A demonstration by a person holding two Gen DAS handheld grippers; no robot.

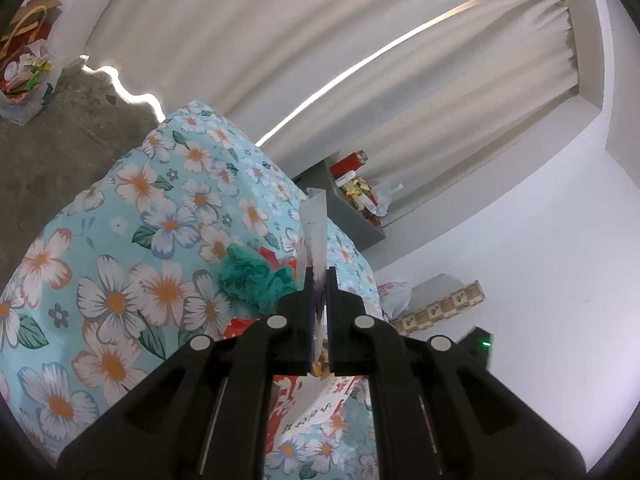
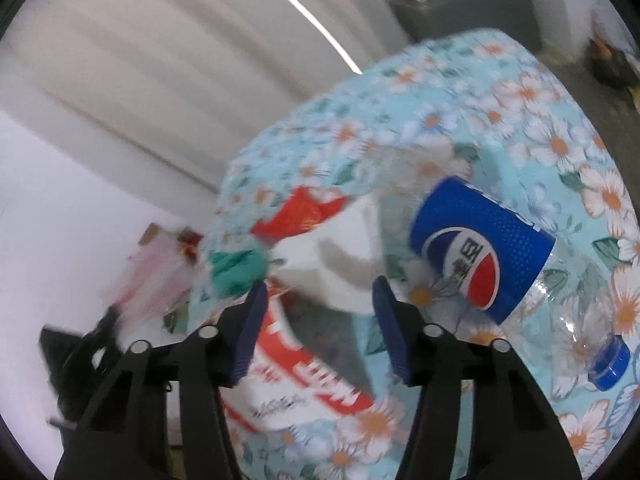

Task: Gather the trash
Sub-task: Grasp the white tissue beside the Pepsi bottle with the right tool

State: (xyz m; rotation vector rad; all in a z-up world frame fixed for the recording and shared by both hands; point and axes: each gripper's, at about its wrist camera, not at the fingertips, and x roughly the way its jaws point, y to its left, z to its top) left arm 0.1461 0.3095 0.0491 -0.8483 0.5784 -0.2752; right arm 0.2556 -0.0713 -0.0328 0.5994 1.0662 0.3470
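My left gripper (image 1: 319, 276) is shut on a thin, pale plastic wrapper (image 1: 315, 220) that sticks up past its fingertips above the floral-clothed table (image 1: 120, 240). My right gripper (image 2: 320, 284) stands open over the same table (image 2: 520, 120), with a crumpled white paper (image 2: 332, 252) between its blue pads; the blur hides whether they touch it. Beside it lies a clear Pepsi bottle (image 2: 480, 248) with a blue label and a blue cap (image 2: 610, 360). A red-and-white package (image 2: 304, 364), a red wrapper (image 2: 304, 210) and a green crumpled scrap (image 2: 236, 266) lie near.
In the left wrist view the green scrap (image 1: 252, 276) and the package (image 1: 316, 404) lie by the fingers. A bag of scraps (image 1: 24, 76) stands on the concrete floor far left. A grey shelf (image 1: 352, 216) holds bottles by the curtain. A patterned box (image 1: 440, 308) sits against the wall.
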